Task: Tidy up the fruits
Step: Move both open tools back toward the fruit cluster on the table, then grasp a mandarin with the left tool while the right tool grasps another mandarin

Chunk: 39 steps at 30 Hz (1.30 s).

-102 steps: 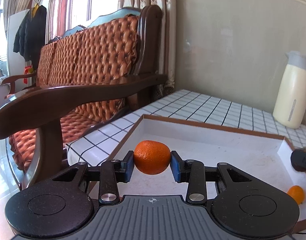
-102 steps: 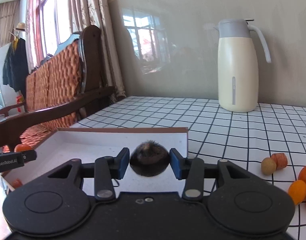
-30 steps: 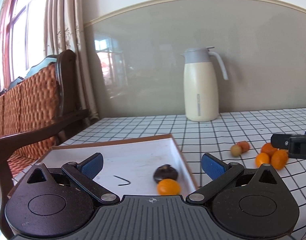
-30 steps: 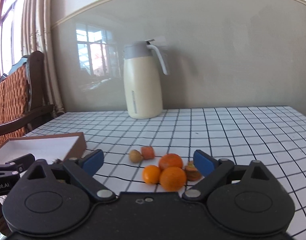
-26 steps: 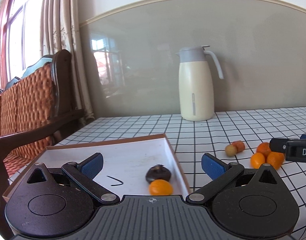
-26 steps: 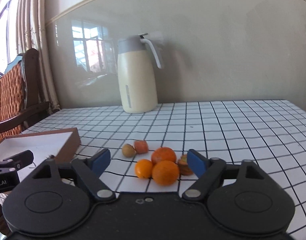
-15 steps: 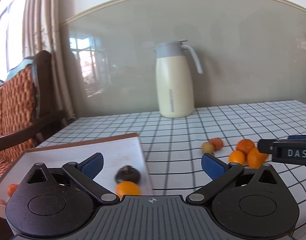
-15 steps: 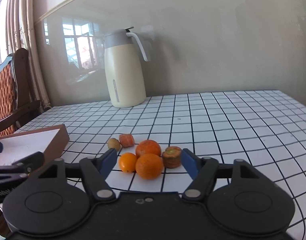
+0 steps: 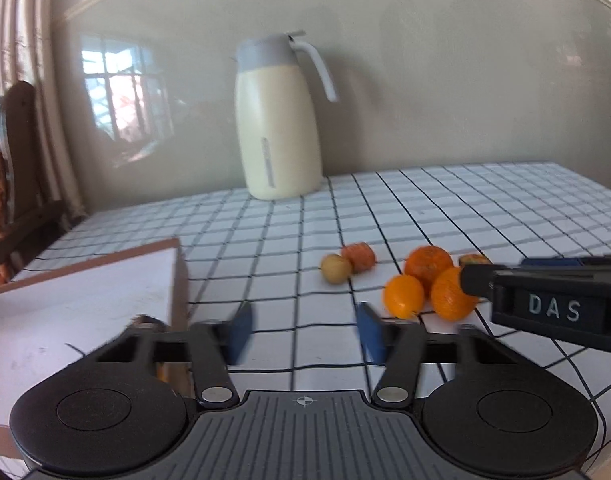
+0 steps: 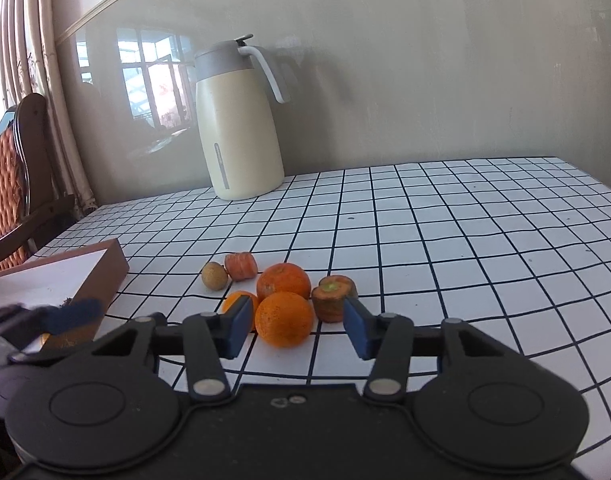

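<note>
1. Fruit that both grippers were carrying a few seconds ago is now down in the tray (image 9: 85, 280); a dark fruit (image 9: 145, 320) peeks out at the tray's near right corner, half hidden behind the left tool.

2. Both tools have since swung right, away from the tray and toward the loose pile on the checked tablecloth (image 10: 465, 240).

3. The right gripper (image 10: 297, 326) has narrowed from its wide spread of a second ago but holds nothing; its jaws now flank the nearest orange (image 10: 284, 319), which lies on the cloth, apparently not yet gripped.

4. Just behind that orange sit a second orange (image 10: 283, 280) and a smaller orange (image 10: 237, 300); a cut carrot stub (image 10: 332, 297) lies right of them, with a tan round fruit (image 10: 215, 275) and a carrot piece (image 10: 241, 266) farther back left.

5. The left gripper (image 9: 303, 336) is also partly closed and empty, blurred in motion, hovering over bare cloth between the tray and the pile.

6. A cream jug (image 10: 239, 128) stands far back by the wall, clear of the work.

7. Judged from this, one drop-off round is finished and the next pick has begun, with the nearest orange the likely target.
</note>
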Available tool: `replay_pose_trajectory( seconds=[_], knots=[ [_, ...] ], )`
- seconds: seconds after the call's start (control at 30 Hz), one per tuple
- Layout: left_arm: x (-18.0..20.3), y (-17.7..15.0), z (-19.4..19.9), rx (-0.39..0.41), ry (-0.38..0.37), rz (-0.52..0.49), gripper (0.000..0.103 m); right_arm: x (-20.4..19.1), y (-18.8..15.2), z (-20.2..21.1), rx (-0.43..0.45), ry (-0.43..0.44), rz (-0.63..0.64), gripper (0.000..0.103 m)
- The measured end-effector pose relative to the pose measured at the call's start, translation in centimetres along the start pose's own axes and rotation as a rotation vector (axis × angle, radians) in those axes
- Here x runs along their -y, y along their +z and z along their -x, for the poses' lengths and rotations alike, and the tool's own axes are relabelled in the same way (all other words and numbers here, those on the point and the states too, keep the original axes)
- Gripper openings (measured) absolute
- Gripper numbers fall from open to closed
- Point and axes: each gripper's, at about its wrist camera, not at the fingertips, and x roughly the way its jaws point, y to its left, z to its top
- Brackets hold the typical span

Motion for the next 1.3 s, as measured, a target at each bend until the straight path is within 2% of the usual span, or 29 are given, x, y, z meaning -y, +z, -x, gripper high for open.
replay_pose_trajectory(
  seconds=[0.3, 0.43, 0.5, 0.93, 1.3],
  knots=[
    [1.8, -0.1, -1.1, -0.006, -0.04, -0.021, 0.048, -0.4, 0.0, -2.0, -0.052, 0.003, -0.008, 0.039],
    [2.3, -0.1, -1.2, -0.002, -0.061, -0.036, 0.048, -0.4, -0.1, -2.6, -0.079, 0.008, -0.028, 0.034],
    [2.5, -0.1, -1.4, -0.003, -0.068, -0.036, 0.048, -0.3, -0.1, -2.6, -0.083, 0.012, -0.033, 0.029],
    [4.7, 0.4, -3.0, -0.017, -0.116, -0.033, 0.048, 2.9, -0.1, -0.5, -0.06, -0.064, -0.037, 0.028],
    [4.6, 0.8, -5.0, -0.056, -0.136, 0.044, 0.047, 4.0, 0.3, -0.3, -0.052, -0.056, -0.064, 0.028]
  ],
)
